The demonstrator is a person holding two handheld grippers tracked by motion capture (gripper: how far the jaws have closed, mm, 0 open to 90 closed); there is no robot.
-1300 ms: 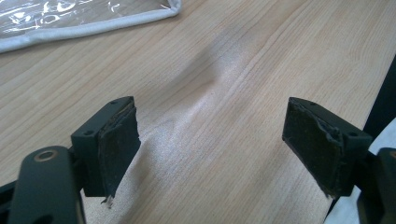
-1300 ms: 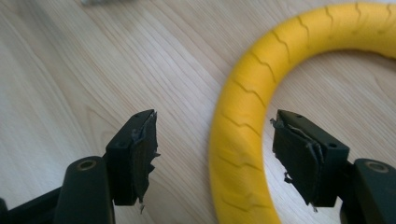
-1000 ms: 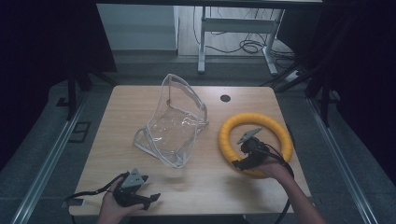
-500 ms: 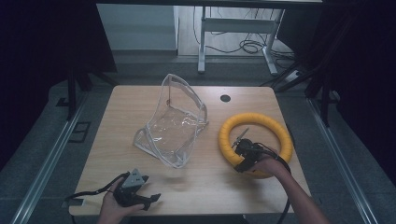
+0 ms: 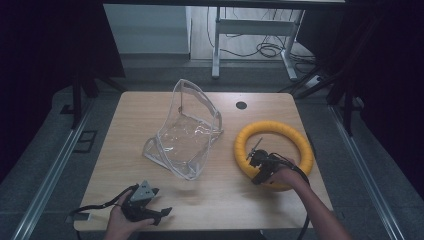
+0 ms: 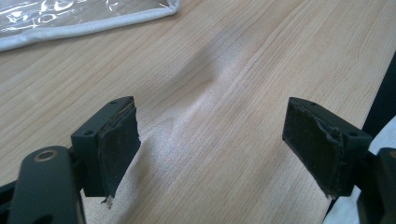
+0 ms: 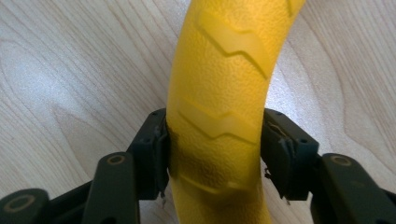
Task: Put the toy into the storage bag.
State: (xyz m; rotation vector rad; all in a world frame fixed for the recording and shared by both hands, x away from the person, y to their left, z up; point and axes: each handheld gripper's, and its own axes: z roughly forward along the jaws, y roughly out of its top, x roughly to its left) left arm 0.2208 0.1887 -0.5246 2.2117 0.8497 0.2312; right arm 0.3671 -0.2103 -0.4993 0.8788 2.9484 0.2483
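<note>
The yellow foam ring [image 5: 274,154], lying at the table's [image 5: 125,125] right side, has just been pinched at its near-left arc by the right gripper [image 5: 258,167], suggesting a lift, while the left gripper [image 5: 155,214] rests spread at the near edge.

The right gripper [image 5: 260,167] covers part of the yellow ring [image 5: 274,131], and honestly the ring's [image 7: 224,84] cut off top and bottom up close.

The clear bag [image 6: 70,21] barely pokes in.

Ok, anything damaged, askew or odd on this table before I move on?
Mostly tidy. The left gripper's finger pads look frayed and ragged along their edges. The clear bag sits propped open, and the yellow ring lies flat between the right gripper's fingers.
</note>
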